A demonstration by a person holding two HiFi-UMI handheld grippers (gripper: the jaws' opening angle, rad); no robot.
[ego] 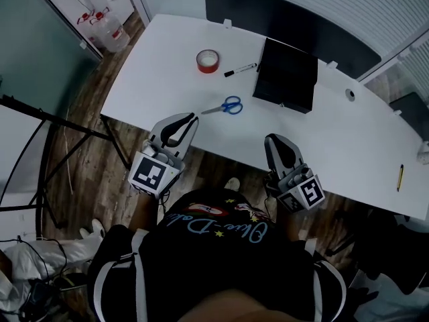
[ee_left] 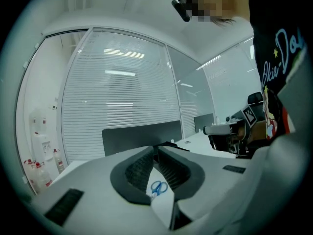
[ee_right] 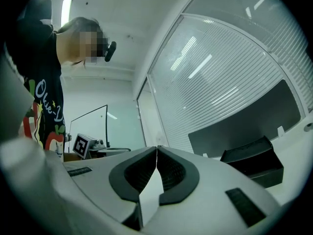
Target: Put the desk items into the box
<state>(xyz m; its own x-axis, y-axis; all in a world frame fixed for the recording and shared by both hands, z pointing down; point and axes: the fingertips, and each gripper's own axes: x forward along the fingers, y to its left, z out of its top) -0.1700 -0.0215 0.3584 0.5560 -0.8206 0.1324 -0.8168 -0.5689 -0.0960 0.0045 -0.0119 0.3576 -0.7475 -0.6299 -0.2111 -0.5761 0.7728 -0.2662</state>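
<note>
Inside the box (ego: 285,78) it is too dark to tell.

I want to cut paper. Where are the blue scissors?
In the head view, the blue scissors lie on the white desk, just ahead of the left tongs.

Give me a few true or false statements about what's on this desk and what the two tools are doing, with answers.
The scissors lie on the desk, outside the black box. True.
The red tape roll sits inside the box. False: it lies on the desk, left of the marker.
The right tool grips the marker. False: its jaws are together on nothing.
The left tool points towards the scissors. True.
</note>
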